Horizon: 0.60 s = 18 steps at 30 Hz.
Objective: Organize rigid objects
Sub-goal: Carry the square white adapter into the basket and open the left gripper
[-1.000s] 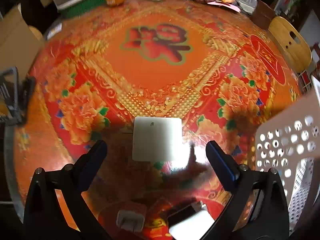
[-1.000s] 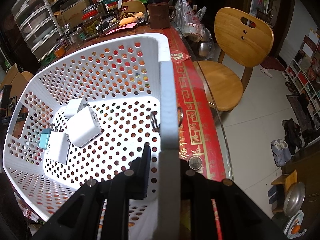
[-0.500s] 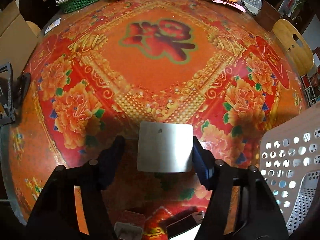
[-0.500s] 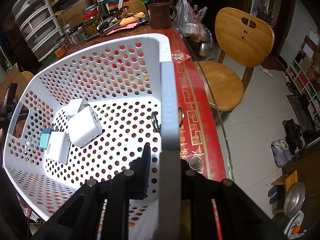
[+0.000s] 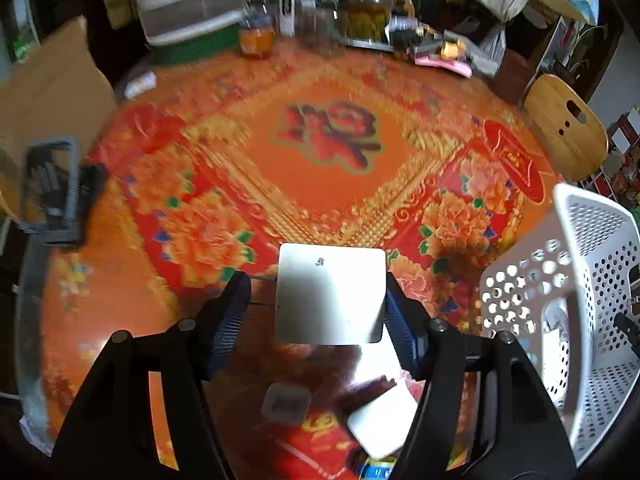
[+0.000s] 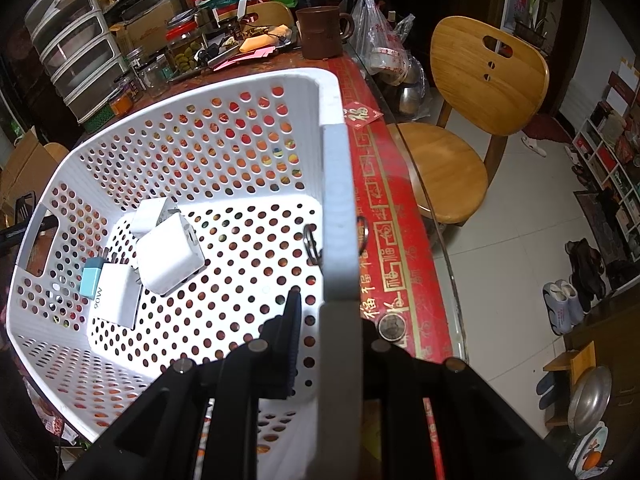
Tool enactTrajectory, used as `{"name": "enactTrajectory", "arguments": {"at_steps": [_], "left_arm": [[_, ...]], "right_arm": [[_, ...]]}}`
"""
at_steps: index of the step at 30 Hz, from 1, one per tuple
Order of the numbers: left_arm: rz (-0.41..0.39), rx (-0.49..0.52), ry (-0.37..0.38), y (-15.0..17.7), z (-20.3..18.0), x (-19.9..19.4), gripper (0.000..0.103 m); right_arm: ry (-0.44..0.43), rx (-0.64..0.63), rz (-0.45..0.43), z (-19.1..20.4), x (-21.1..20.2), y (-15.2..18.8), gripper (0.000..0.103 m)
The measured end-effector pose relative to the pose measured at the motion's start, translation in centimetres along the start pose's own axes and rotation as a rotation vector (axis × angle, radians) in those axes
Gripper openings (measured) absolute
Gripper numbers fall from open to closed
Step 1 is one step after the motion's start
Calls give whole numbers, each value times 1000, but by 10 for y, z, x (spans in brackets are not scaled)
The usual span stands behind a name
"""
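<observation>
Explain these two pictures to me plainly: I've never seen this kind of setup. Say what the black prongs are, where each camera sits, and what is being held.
No robot here: a person holds a pair of tongs in each hand, and a fisheye camera on each looks along its two fingers.

In the left view, the left tongs are closed on a flat white square charger, over a round table with a red and orange floral cover. More small items lie blurred below it.

In the right view, the right tongs are shut on the rim of a white perforated basket, steadying it. Inside lie several white chargers and a small light blue one.
</observation>
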<state>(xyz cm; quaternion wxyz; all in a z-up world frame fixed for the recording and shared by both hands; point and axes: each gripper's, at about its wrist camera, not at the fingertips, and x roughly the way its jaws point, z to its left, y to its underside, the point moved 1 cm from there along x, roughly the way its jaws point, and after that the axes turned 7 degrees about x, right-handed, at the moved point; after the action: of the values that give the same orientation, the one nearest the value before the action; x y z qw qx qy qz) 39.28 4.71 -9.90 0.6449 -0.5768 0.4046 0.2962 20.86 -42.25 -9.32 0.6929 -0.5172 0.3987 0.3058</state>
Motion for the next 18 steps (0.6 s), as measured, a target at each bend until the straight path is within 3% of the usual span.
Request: {"name": "enactTrajectory", "arguments": {"at_steps": [6,11,14,18], "left_arm": [[-109,37,-16,2,-25,-70,63],[-174,151,13,3,-87,-120,63],[-172,241,31,4,-131,-131,63],[-112,358,26,7,-192,-119,63]], "right_arm": [[-2,-4,-2,0,0,0,16],[-7,-3,-2,0,0,0,16],[-6,-4,-2,0,-1,0,16],[-9,0,-4,-1,-1,0,16]]}}
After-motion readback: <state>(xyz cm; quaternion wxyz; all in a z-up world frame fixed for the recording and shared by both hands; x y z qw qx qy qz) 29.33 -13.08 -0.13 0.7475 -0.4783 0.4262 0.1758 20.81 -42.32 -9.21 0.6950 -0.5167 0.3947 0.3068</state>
